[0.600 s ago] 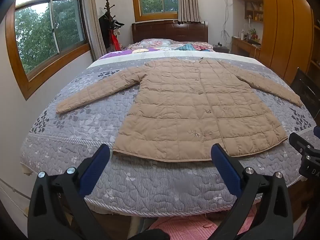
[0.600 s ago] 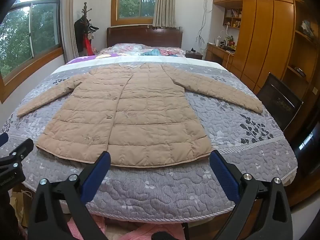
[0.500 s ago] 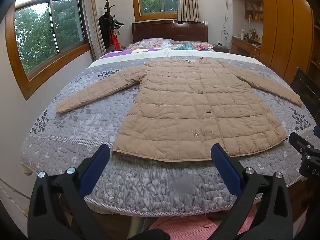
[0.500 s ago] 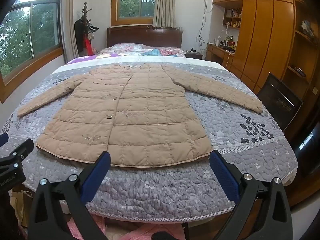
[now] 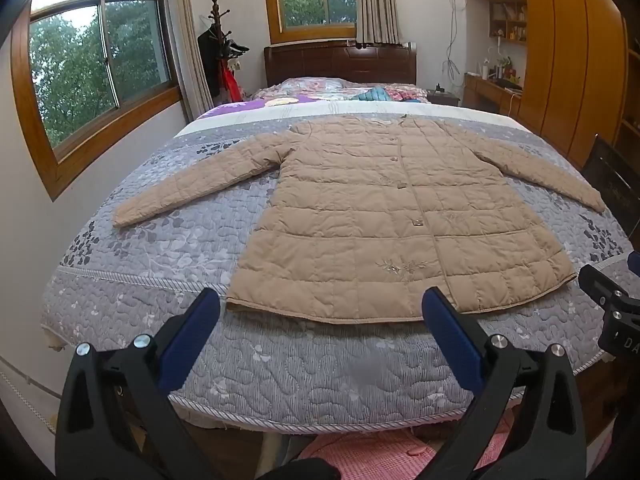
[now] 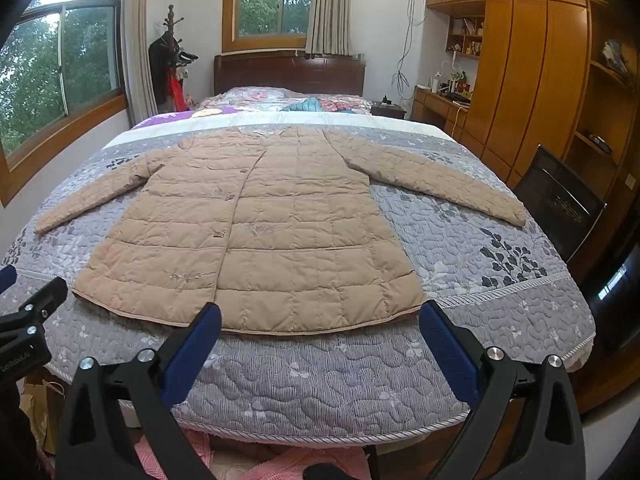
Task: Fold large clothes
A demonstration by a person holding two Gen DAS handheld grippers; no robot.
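A long beige quilted coat (image 5: 384, 216) lies flat, front up and buttoned, on the bed, both sleeves spread out to the sides; it also shows in the right wrist view (image 6: 272, 224). My left gripper (image 5: 320, 312) is open and empty, held just short of the coat's hem above the near bed edge. My right gripper (image 6: 320, 320) is open and empty, also just short of the hem, toward its right half. Each gripper's side shows at the edge of the other's view.
The bed carries a grey floral quilt (image 5: 160, 248) with a corded edge. A wooden headboard (image 5: 340, 64) and pillows are at the far end. A coat rack (image 5: 218, 52) stands far left, wooden wardrobes (image 6: 520, 80) and a dark chair (image 6: 560, 204) at right.
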